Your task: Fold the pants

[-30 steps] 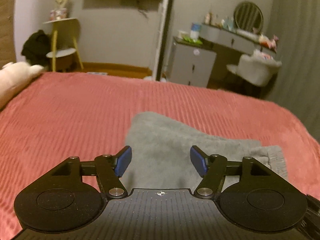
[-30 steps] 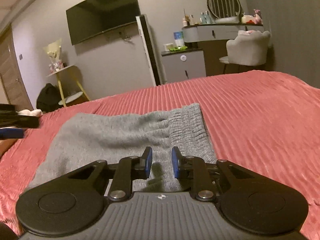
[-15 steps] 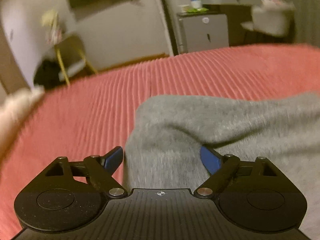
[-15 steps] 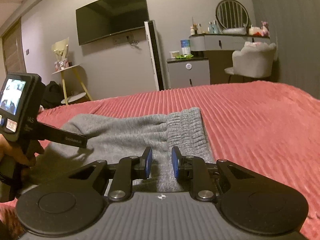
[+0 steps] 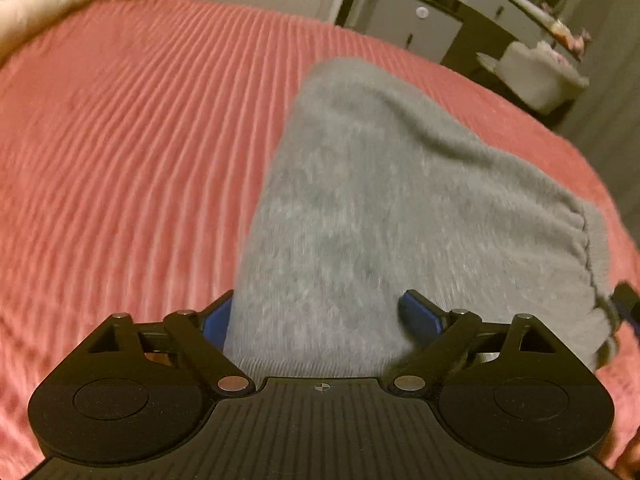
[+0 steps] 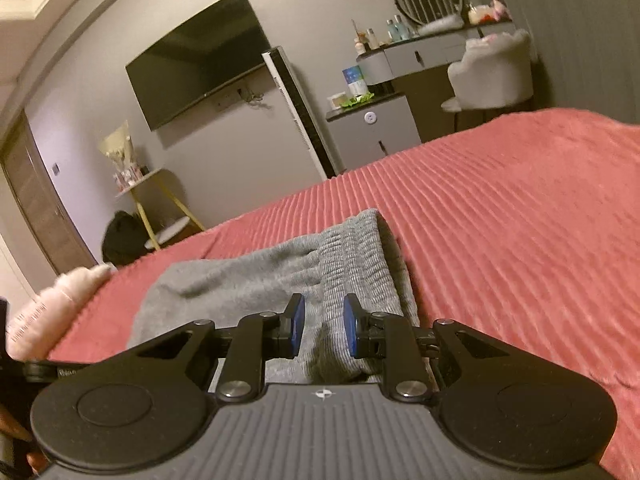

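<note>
Folded grey pants (image 5: 380, 200) lie on a ribbed red bedspread (image 5: 120, 140). My left gripper (image 5: 316, 304) hangs low over their near left edge. Its jaws are opening, with grey cloth under the wide gap and neither pad pressing on it. In the right wrist view the pants (image 6: 240, 280) end in a ribbed waistband (image 6: 356, 252). My right gripper (image 6: 320, 320) stands narrow there, its blue pads closed on a raised fold of the waistband's near edge. A finger of the right gripper (image 5: 626, 304) shows at the bunched waistband corner in the left wrist view.
A pale plush toy (image 6: 60, 300) lies at the bed's left edge. Beyond the bed stand a grey cabinet (image 6: 372, 132), a dressing table with a white chair (image 6: 492, 72), a yellow-legged side table (image 6: 160, 208) and a wall television (image 6: 200, 56). Red bedspread (image 6: 520, 220) stretches right of the pants.
My left gripper has dropped and tilted down over the pants, and its jaws have widened. The right gripper has rolled a little, its narrow jaws unchanged on the waistband.
</note>
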`<act>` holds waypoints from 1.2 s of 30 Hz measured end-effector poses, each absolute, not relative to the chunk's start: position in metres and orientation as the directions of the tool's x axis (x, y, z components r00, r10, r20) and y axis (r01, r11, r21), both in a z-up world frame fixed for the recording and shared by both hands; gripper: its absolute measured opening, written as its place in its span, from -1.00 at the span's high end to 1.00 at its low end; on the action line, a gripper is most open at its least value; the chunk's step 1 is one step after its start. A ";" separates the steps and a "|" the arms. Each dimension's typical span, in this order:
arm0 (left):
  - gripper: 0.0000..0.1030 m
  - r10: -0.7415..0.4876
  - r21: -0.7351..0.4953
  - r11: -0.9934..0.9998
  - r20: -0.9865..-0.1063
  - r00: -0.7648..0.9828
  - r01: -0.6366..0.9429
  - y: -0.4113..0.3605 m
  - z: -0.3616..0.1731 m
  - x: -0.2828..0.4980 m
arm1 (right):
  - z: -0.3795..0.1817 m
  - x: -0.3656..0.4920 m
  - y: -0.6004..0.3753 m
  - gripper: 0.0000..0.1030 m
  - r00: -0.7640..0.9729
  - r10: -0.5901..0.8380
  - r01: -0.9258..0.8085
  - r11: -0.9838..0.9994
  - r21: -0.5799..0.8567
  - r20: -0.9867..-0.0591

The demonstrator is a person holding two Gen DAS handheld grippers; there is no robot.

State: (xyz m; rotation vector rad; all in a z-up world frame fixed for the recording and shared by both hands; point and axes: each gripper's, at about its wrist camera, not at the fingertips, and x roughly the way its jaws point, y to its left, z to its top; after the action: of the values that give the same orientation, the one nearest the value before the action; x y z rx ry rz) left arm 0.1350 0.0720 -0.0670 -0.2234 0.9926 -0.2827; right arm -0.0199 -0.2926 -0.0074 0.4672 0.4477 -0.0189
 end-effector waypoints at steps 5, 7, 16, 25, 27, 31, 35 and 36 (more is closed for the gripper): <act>-0.79 -0.340 -0.317 0.939 -0.788 0.514 0.135 0.076 -0.070 0.136 | -0.002 -0.035 -0.303 0.23 0.908 0.067 0.162 0.855 0.493 -0.414; -0.82 -0.345 -0.323 0.937 -0.786 0.513 0.135 0.076 -0.070 0.135 | -0.003 -0.037 -0.309 -0.35 0.899 0.015 0.224 0.844 0.488 -0.438; -0.86 -0.387 -0.380 0.917 -0.768 0.510 0.123 0.077 -0.071 0.134 | -0.063 -0.006 -0.362 -0.64 0.829 0.270 0.321 0.486 0.813 -0.489; -0.87 -0.387 -0.387 0.915 -0.766 0.513 0.112 0.076 -0.072 0.134 | -0.075 0.030 -0.351 -0.91 0.780 0.409 0.255 0.484 0.837 -0.473; -0.87 -0.387 -0.390 0.914 -0.765 0.515 0.109 0.076 -0.073 0.134 | -0.072 0.035 -0.344 -0.90 0.776 0.400 0.248 0.516 0.820 -0.487; -0.87 -0.380 -0.383 0.918 -0.764 0.521 0.107 0.074 -0.073 0.135 | -0.067 0.041 -0.333 -0.33 0.762 0.355 0.256 0.604 0.754 -0.542; -0.89 -0.367 -0.363 0.925 -0.767 0.527 0.116 0.069 -0.073 0.136 | -0.070 0.041 -0.334 -0.41 0.762 0.372 0.262 0.571 0.778 -0.530; -0.89 -0.365 -0.361 0.925 -0.767 0.528 0.116 0.068 -0.073 0.136 | -0.074 0.037 -0.335 -0.44 0.764 0.377 0.260 0.563 0.785 -0.524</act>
State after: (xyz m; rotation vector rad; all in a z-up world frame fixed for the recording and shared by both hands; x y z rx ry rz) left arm 0.1359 0.0680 -0.0733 -0.2805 0.9754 -0.2917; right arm 0.0370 -0.3354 -0.0737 0.9946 0.7287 0.0764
